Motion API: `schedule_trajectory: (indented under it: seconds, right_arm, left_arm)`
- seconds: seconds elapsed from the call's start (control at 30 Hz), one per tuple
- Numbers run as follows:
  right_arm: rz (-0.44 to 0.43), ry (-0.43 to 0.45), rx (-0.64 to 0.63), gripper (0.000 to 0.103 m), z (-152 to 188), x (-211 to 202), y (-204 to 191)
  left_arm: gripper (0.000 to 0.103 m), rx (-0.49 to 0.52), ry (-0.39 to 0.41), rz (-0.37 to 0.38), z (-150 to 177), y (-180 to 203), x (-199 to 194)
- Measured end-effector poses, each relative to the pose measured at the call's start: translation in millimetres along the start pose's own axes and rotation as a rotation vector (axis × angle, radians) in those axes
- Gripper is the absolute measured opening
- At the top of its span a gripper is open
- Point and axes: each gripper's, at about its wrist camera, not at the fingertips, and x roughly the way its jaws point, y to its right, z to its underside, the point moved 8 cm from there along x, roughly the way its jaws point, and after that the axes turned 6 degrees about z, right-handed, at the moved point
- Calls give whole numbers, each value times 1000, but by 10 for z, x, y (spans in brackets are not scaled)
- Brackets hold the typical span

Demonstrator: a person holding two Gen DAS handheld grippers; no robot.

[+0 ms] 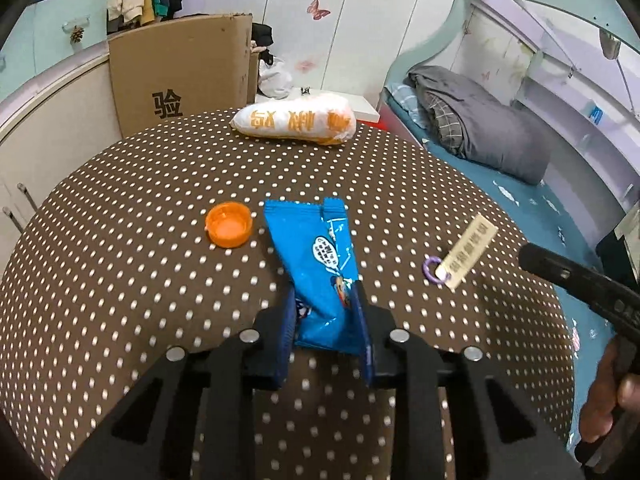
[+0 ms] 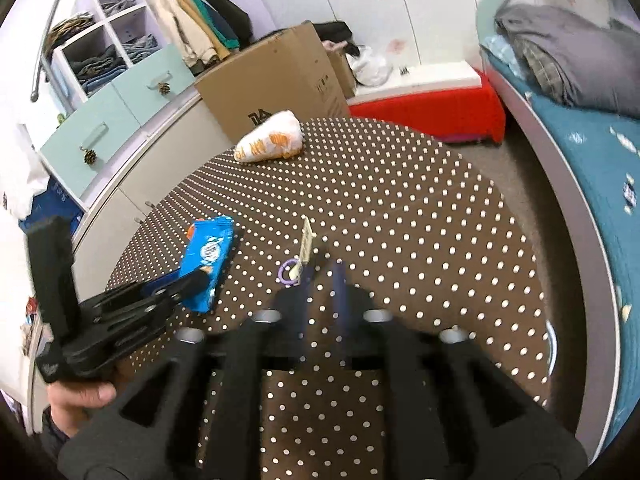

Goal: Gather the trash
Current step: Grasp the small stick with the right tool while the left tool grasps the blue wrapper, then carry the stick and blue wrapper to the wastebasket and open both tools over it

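Nearest the left wrist camera, the left tool (image 1: pixel 326 320) is clamped on the near end of the blue wrapper (image 1: pixel 320 264); the foil crumples between the two blue pads while the far end lies flat on the dotted worktop (image 1: pixel 120 280). The right wrist view confirms it: the wrapper sits pinched in that tool, low over the cloth, not visibly lifted clear.

The right tool (image 2: pixel 322 280) hovers just short of the tag (image 2: pixel 306 242) with its purple ring (image 2: pixel 289 272). Its fingers stand a little apart, with nothing between them; motion blur smears them, so the exact gap is hard to read. The ring lies just beside the left fingertip, and I cannot tell whether they touch.

Just left of the wrapper's far end sits an orange cap (image 1: pixel 229 226), open side up, untouched. Farther back, near the worktop's far edge, lies a white bag (image 1: pixel 296 120) with orange print, also untouched.

No bin or collecting spot shows in either view, so nothing appears gathered yet. My judgement is that the task is at an early stage: one piece is gripped, a second is being approached, and the cap and bag remain. Whether the tag counts as trash is unclear from the pictures. The wrapper, once raised, needs somewhere to go, and that place is out of sight.
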Motion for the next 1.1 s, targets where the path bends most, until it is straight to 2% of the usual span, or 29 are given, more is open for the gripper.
schedule_trajectory:
  seconds: [0.03,0.1,0.17,0.27,0.3,0.33,0.4,0.67,0.83,1.0,1.1]
  right_arm:
    - [0,4,-6,66,14,31,-30]
    - [-6,-8,-40,66,36,112,-122]
    - [-4,-27,-73,61,51,227,-224]
    - [28,-60,-118,34,57,396,-337]
    - [36,-73,-134,20,70,447,-373]
    - [48,-88,-155,11,85,495,-414]
    - [32,-97,-175,5,123,498,-470]
    - [-63,-20,-85,5,11,58,-246]
    - [-82,57,-25,5,-191,-392,87]
    - [-13,142,38,5,-371,-856,667]
    - [48,148,111,5,-329,-940,1172]
  left_arm:
    - [26,-5,2,0,17,-7,-29]
    - [26,-12,7,-1,47,-19,-80]
    - [26,-16,12,-3,61,-26,-121]
    - [26,-23,24,-9,67,-50,-204]
    - [26,-24,27,-9,58,-59,-226]
    - [26,-24,31,-11,50,-59,-250]
    - [26,-23,39,-14,27,-57,-286]
    - [26,1,74,1,-124,98,-391]
    - [26,42,98,47,-240,447,-426]
    - [26,109,113,116,-381,1019,-385]
    - [26,149,111,154,-423,1355,-314]
